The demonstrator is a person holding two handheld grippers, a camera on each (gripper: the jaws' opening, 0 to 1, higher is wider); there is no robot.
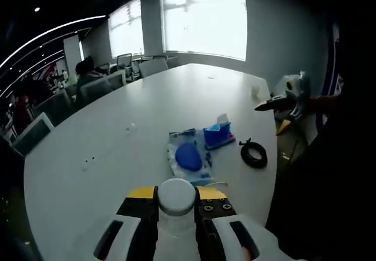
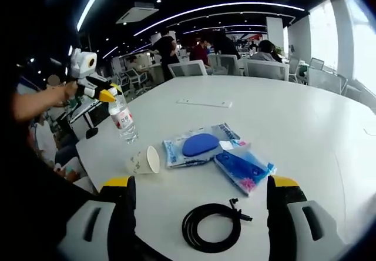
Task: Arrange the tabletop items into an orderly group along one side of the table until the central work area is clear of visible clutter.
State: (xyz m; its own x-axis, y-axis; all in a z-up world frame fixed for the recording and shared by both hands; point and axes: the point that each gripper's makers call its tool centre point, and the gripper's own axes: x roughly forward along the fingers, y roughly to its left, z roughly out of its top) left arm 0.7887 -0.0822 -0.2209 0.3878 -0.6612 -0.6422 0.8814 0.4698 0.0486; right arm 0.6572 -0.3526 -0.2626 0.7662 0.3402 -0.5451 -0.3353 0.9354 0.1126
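A large white oval desk point(image 2: 305, 131) in an open office carries a small cluster of items near one curved edge.

In the right gripper view, the right gripper point(image 2: 198, 205) has its jaws spread wide, holding nothing. Between them, close to the desk edge, lies a coiled black cable point(image 2: 211, 227). Beyond it sits a blue tissue pack point(image 2: 242, 167), and just beside that a clear plastic bag point(image 2: 176, 150) with a blue oval object point(image 2: 200, 144) lying on it. A paper cup point(image 2: 144, 160) lies on its side near the bag. The left gripper point(image 2: 108, 95) reaches in from the left, its jaws pinching the neck of a plastic water bottle point(image 2: 124, 120) that stands on the desk. A white strip point(image 2: 204, 103) lies farther off.

In the left gripper view, the bottle's white cap point(image 1: 177, 195) sits pinched between the left gripper's point(image 1: 177, 209) yellow-tipped jaws. Ahead lie the bag point(image 1: 176, 155) and blue object point(image 1: 188, 156), the tissue pack point(image 1: 218, 134) and the cable point(image 1: 254, 154). The right gripper point(image 1: 281, 109) hovers past the desk's far edge. Office chairs point(image 1: 106, 82) line the desk's other side.
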